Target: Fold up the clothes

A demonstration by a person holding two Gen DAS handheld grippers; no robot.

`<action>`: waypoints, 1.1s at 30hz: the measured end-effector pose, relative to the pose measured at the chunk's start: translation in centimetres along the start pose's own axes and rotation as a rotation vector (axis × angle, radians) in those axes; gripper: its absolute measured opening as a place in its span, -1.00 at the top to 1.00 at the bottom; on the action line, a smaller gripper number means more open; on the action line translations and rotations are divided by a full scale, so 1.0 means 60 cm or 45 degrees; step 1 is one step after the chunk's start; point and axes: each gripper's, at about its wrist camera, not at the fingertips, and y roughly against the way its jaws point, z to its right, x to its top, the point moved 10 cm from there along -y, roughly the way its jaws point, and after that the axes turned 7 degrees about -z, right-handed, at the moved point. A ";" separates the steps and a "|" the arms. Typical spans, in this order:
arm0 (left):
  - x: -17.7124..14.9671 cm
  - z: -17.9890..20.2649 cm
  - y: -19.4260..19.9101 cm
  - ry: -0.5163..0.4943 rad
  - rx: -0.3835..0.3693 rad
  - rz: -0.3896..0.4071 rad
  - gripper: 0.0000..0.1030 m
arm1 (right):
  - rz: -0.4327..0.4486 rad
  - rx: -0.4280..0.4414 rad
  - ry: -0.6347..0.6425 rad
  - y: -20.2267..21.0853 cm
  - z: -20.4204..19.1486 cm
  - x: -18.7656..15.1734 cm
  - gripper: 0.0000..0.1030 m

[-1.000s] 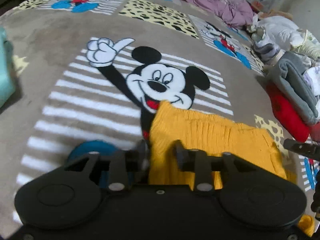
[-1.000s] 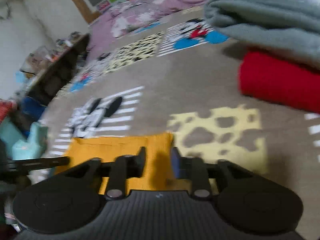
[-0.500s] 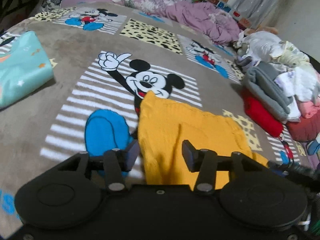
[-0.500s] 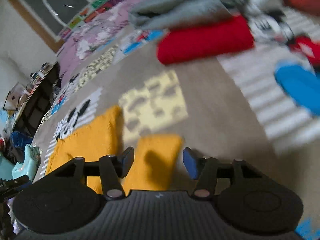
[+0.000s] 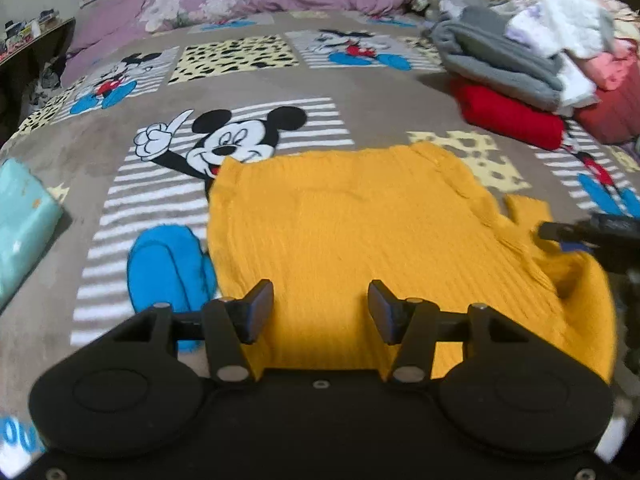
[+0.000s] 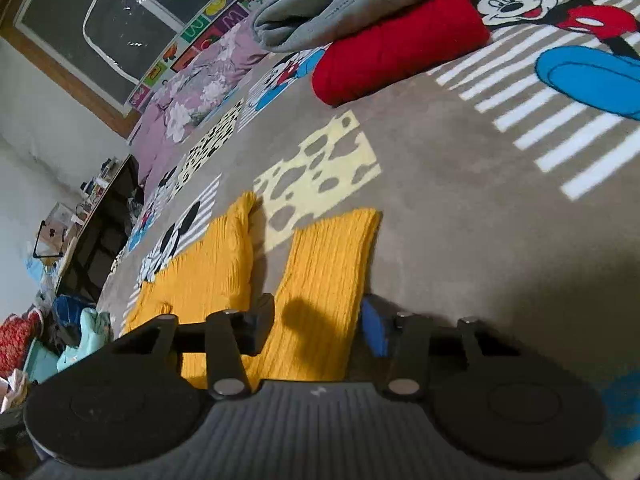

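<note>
Now yellow knit top (image 5: 360,232) lies mostly flat on cartoon-mouse blanket (image 5: 248,80), near blanket's close edge. One sleeve (image 6: 332,276) sticks out straight to side, not tucked in. Top looks smoothed but not folded small, so folding left. Left tongs (image 5: 320,306) wide open, holding nothing. Right tongs (image 6: 316,324) wide open over sleeve, holding nothing. Pile of clothes (image 5: 532,52) at blanket's far right corner.

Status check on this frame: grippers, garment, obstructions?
Left gripper open, right gripper open. Yellow sweater spread flat, sleeve out. Nothing blocking.
</note>
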 end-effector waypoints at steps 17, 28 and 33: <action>0.034 0.013 -0.004 -0.010 -0.062 -0.006 0.88 | 0.130 0.025 0.032 0.048 -0.010 0.018 0.79; 0.021 -0.114 0.189 0.308 0.032 0.337 0.88 | 0.328 0.003 0.056 0.207 0.002 0.073 0.79; -0.031 -0.199 0.246 0.486 0.086 0.420 0.88 | 0.381 -0.024 0.002 0.258 0.040 0.070 0.79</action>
